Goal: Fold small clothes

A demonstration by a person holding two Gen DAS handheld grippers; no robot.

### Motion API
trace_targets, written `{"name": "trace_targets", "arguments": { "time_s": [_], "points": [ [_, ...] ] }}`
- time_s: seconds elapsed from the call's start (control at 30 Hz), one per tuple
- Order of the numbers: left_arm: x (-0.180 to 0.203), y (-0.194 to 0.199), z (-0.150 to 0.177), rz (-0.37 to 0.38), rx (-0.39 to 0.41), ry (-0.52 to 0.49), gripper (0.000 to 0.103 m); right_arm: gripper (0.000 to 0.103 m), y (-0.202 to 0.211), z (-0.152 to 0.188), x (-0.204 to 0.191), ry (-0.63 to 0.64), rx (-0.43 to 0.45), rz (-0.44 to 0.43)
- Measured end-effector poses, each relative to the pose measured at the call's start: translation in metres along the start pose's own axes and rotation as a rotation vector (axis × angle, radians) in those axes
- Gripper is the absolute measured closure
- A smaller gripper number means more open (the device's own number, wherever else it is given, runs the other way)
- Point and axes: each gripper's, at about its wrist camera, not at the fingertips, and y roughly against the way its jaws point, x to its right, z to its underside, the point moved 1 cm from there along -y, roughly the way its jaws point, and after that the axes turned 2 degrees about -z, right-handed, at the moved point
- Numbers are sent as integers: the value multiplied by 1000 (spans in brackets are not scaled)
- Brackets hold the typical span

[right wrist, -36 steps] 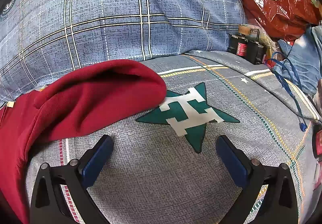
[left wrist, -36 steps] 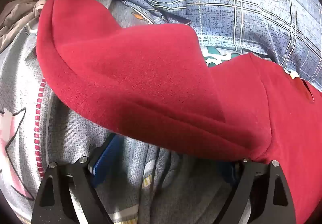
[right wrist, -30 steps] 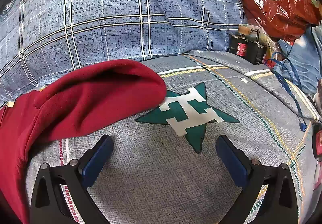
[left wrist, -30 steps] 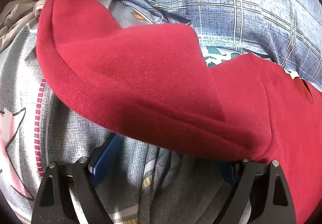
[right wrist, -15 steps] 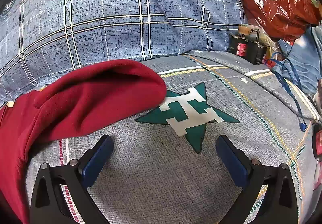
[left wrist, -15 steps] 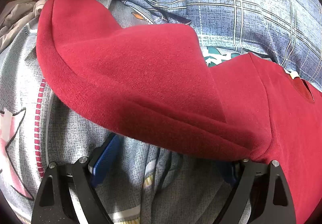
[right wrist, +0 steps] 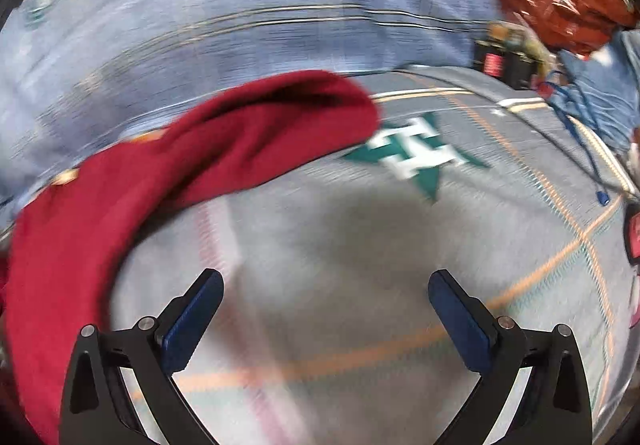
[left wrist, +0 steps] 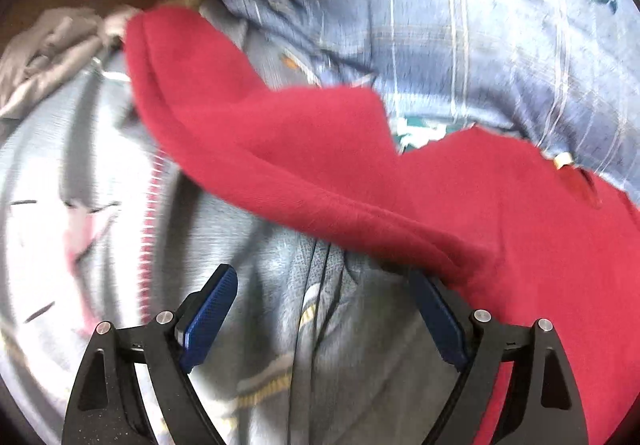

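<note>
Two grippers, both spread wide and holding nothing, and both views are smeared with motion blur. The red fleece garment (left wrist: pixel 304 149) lies on the grey bedspread (right wrist: pixel 328 245), and everything here is placed off that garment. The left gripper (left wrist: pixel 324 305) sits at its near edge: one blue pad is bare over the bedspread, the other is tucked just under the red fold, touching or nearly so, too blurred to call. The right gripper (right wrist: pixel 324 305) hangs over bare bedspread to the garment's right, jaws apart, with the rounded red end lying up and to the left of them and the green star print (right wrist: pixel 416 153) just beyond that end. The garment's long axis runs across both views, from the grey crumpled cloth (left wrist: pixel 48 53) past its far left end toward the star on its right. Behind it rises the blue plaid bedding (left wrist: pixel 480 25).

My read: the left gripper is plainly the nearer one, almost on the hem already, so it looks best placed to pinch that edge. The right one would have to travel leftward to reach its end.
</note>
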Motion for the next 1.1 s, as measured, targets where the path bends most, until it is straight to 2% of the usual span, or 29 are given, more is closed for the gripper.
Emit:
{"name": "trace_targets", "arguments": {
  "time_s": [0.13,0.23,0.33,0.43,0.57,0.67,0.83,1.0,1.1],
  "points": [
    [-1,42,6,21,86,10,15,0,45,13,-33,60,19,-100],
    [-1,75,14,34,156,0,14,0,83,17,-72,132,65,-164],
    [-9,88,24,58,166,25,14,0,105,21,-111,217,91,-216],
    [-16,94,27,57,163,34,14,0,120,28,-162,297,90,-312],
    [-22,93,24,32,161,33,14,0,135,34,-229,388,87,-483],
    [-26,85,18,20,143,49,14,0,132,38,-262,411,100,-507],
    [-27,78,6,14,134,52,14,1,104,50,-301,399,52,-506],
    [-23,71,4,24,125,44,14,1,84,54,-314,378,8,-512],
    [-18,70,2,27,130,34,14,0,77,55,-319,385,21,-500]
  ]
}}
